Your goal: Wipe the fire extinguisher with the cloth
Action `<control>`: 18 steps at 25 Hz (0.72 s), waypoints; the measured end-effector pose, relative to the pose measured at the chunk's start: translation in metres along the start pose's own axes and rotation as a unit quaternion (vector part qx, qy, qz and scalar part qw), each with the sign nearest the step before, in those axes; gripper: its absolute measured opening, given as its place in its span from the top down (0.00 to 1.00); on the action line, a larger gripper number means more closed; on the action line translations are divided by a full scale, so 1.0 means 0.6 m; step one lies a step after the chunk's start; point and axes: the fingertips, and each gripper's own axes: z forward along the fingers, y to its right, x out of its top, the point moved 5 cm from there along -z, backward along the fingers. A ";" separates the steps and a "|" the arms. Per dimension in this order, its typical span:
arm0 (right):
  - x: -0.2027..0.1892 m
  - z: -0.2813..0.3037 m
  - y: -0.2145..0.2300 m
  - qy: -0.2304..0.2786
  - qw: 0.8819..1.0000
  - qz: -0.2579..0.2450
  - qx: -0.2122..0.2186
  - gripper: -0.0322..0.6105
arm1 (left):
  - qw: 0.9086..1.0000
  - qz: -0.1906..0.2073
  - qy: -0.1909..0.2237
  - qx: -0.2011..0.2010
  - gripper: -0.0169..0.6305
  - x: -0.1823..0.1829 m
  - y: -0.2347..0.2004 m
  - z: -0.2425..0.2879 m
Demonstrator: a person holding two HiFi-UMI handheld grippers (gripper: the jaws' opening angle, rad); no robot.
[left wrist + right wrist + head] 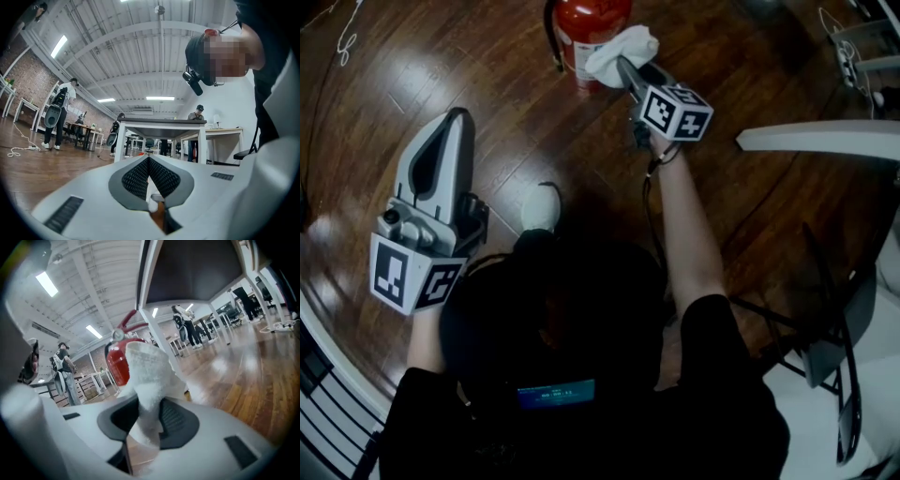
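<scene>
On a dark wooden floor (487, 84), we work a red fire extinguisher (592, 19) with two hand-held grippers. It stands at the top of the head view, ahead of us, with a black hose (551, 37) down its left side. Our right gripper (623, 64) is stretched out to it, jaws clamped on a white cloth (626, 43) that bunches out past the tips. The cloth's free end lies over the cylinder's lower body, right by a pale label whose print is too small for us to read; we cannot tell whether cloth and metal touch. Our left gripper (457, 117) is held well apart to the left, above the floor, jaws closed together with nothing between them. Each gripper carries a cube of black-and-white square markers. A white shoe (542, 208) shows between our arms.
</scene>
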 end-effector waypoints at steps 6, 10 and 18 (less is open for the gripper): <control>0.136 -0.052 -0.088 0.089 0.995 -0.038 0.035 0.73 | 1.000 0.001 0.002 0.000 0.97 0.001 0.006 -0.003; 0.200 -0.074 -0.145 0.125 0.990 -0.034 0.058 0.73 | 1.000 0.001 0.002 0.000 0.97 0.001 0.007 -0.003; 0.232 -0.053 -0.207 0.128 0.988 -0.020 0.079 0.73 | 1.000 0.003 0.002 0.006 0.97 0.001 0.007 -0.007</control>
